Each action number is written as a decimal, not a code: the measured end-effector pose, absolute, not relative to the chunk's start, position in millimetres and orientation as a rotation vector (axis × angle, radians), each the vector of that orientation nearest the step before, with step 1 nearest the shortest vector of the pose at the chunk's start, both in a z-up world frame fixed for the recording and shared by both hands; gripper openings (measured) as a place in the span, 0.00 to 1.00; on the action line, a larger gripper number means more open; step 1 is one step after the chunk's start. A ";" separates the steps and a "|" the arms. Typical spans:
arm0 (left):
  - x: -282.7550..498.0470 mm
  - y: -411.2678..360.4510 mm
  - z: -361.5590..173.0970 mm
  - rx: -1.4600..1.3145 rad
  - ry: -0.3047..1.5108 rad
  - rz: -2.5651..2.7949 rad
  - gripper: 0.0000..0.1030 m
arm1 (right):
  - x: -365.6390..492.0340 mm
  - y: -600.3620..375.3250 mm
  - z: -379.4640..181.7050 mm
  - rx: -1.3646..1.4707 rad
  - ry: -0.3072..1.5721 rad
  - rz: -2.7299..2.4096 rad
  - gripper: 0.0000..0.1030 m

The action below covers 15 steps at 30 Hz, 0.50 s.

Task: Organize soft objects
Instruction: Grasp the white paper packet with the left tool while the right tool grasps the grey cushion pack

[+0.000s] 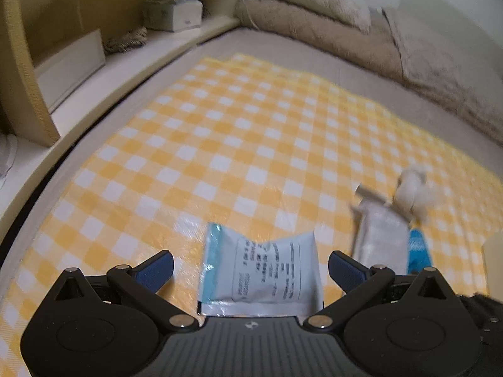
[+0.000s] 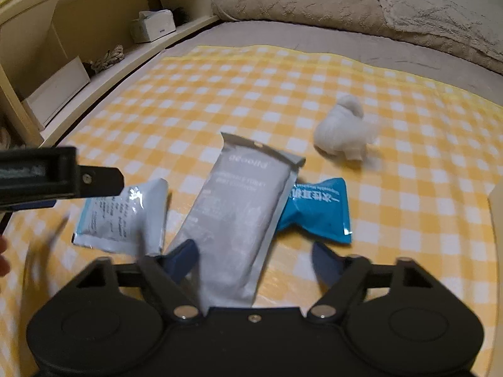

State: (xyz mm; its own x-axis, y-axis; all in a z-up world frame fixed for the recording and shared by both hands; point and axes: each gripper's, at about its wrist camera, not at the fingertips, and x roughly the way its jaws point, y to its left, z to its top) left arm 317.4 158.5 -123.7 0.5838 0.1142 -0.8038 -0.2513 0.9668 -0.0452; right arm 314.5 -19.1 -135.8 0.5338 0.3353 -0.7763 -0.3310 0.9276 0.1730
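Observation:
A white sachet with printed text and a teal edge (image 1: 261, 270) lies on the yellow checked cloth (image 1: 220, 132), between the spread fingers of my open left gripper (image 1: 251, 267). A long grey pouch (image 2: 232, 213) lies between the spread fingers of my open right gripper (image 2: 254, 257); it also shows in the left wrist view (image 1: 382, 235). A blue packet (image 2: 317, 210) lies to its right, partly under it. A white fluffy wad (image 2: 344, 132) sits further back. The white sachet (image 2: 122, 216) is left of the pouch. The left gripper's body (image 2: 53, 176) shows at the left edge.
A wooden shelf unit (image 2: 63, 62) with a tissue box (image 2: 154, 25) and a coil of rope (image 2: 108, 58) runs along the left. Beige blankets and pillows (image 2: 345, 6) lie at the back. A pale box edge (image 2: 496, 213) shows at the right.

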 end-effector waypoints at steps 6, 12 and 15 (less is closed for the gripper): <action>326.2 147.6 -138.4 -0.131 0.964 0.232 1.00 | 303.3 -42.7 -134.4 -0.052 0.966 0.415 0.54; 334.3 132.4 -146.3 -0.072 0.972 0.248 1.00 | 302.7 -56.6 -128.7 -0.081 1.021 0.425 0.29; 335.4 127.5 -148.3 -0.032 0.977 0.250 1.00 | 307.7 -65.1 -118.6 0.014 1.006 0.437 0.29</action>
State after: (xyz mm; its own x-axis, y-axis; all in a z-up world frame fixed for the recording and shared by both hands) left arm 335.4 127.5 -148.3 0.5333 0.1949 -0.8232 -0.2237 0.9709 0.0849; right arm 307.7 -65.1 -118.6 0.4565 0.3610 -0.8132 -0.3483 0.9136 0.2100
